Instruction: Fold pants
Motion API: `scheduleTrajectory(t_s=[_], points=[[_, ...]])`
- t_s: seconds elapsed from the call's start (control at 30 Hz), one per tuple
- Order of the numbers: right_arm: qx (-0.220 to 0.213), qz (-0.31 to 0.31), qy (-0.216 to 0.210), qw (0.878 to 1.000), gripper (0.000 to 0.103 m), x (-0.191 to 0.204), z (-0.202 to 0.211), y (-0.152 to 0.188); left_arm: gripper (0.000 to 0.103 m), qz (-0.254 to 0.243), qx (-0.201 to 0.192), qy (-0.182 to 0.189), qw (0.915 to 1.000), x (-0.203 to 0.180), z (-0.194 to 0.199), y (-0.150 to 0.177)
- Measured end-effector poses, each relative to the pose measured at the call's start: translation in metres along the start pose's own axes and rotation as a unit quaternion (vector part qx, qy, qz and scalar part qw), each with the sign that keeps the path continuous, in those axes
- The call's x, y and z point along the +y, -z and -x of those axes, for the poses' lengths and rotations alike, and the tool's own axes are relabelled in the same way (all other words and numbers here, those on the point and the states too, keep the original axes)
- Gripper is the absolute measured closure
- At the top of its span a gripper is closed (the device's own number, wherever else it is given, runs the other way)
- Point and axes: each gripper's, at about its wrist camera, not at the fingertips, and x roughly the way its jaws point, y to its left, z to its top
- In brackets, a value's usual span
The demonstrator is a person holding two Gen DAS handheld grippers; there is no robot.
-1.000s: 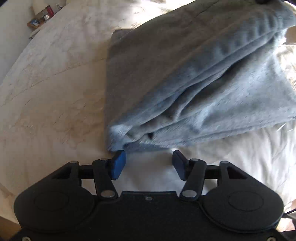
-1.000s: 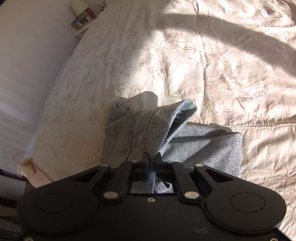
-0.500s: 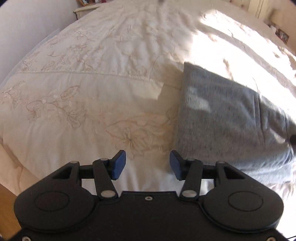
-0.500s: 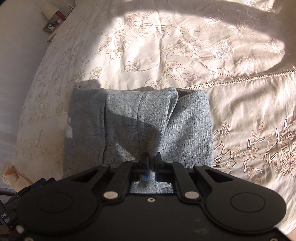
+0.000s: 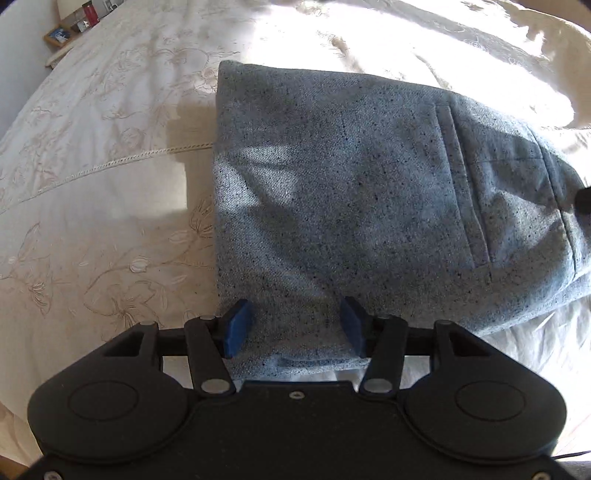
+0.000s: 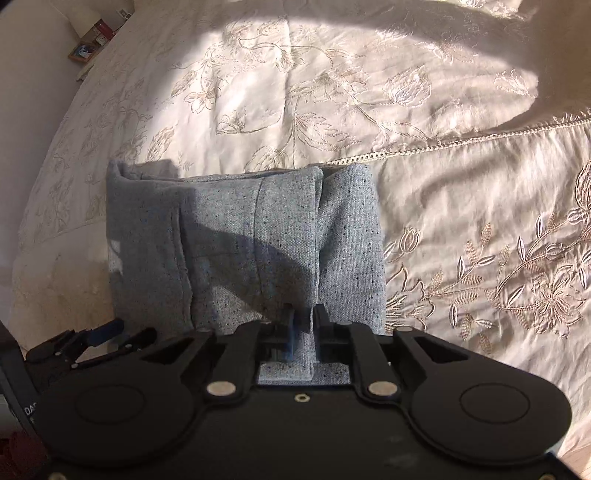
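The grey speckled pants [image 5: 351,192] lie folded into a thick rectangle on the cream bedspread [image 5: 103,206]. My left gripper [image 5: 295,328] hangs open over their near left corner, blue pads wide apart and the cloth lying flat beneath them. In the right wrist view the same pants [image 6: 243,243] show a folded-over top layer. My right gripper [image 6: 304,325] sits at their near edge with its jaws just opening. A narrow flap of the pants is still between the close-set fingers. The left gripper [image 6: 96,332] shows at the lower left of that view.
The embroidered bedspread [image 6: 443,184] spreads out on all sides, with strong sun patches and shadows. A small shelf with a framed picture and a red can [image 5: 70,29] stands by the wall at the far left. The bed's near edge runs just below the grippers.
The left gripper swung away over bare bedspread, then came back over the pants' near corner. The right gripper lowered its fold onto the stack, which now lies flatter, and one of its pads is blurred.
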Motion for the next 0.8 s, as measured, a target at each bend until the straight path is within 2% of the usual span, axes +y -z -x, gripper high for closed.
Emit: scheduleTrajectory(t_s=[0.03,0.07,0.2,0.33,0.43,0.47,0.5,0.53,0.57,0.67,0.8], points=[[-0.024,-0.002,-0.008,1.000,0.038,-0.001,0.005,-0.003,0.044,0.007,0.003,0.005,1.0000,0.003,0.002,-0.002],[-0.042,-0.007,-0.019,0.999,0.033,-0.003,0.007,-0.007,0.043,0.012,0.006,0.010,0.9999,0.007,0.003,-0.003],[-0.034,-0.006,-0.061,0.998,0.033,-0.011,-0.013,-0.032,0.035,0.017,0.014,0.005,0.9998,0.016,-0.002,-0.002],[0.006,-0.002,-0.089,0.996,0.031,-0.017,-0.056,-0.044,0.034,0.018,0.022,-0.003,0.9996,0.015,-0.008,-0.007],[0.019,-0.018,-0.115,0.993,0.026,-0.023,-0.081,-0.044,0.034,0.012,0.026,-0.014,0.9995,0.011,-0.006,-0.009],[0.027,-0.024,-0.126,0.991,0.028,-0.023,-0.085,-0.044,0.035,0.008,0.027,-0.018,0.9994,0.010,-0.004,-0.011],[0.029,-0.025,-0.139,0.990,0.053,-0.021,-0.085,-0.044,0.039,0.001,0.023,-0.023,0.9995,0.008,0.001,-0.012],[0.027,-0.021,-0.141,0.989,0.072,-0.016,-0.081,-0.043,0.040,-0.005,0.020,-0.027,0.9994,0.006,0.006,-0.014],[0.014,-0.007,-0.128,0.992,0.084,-0.007,-0.073,-0.041,0.043,-0.014,0.015,-0.033,0.9993,0.003,0.014,-0.017],[-0.027,0.062,-0.085,0.994,0.087,0.024,-0.045,-0.028,0.043,-0.031,-0.021,-0.036,0.9986,-0.002,0.040,-0.029],[-0.073,0.138,-0.030,0.987,0.087,0.063,-0.014,-0.005,0.043,-0.018,-0.061,-0.033,0.9974,-0.006,0.052,-0.057]])
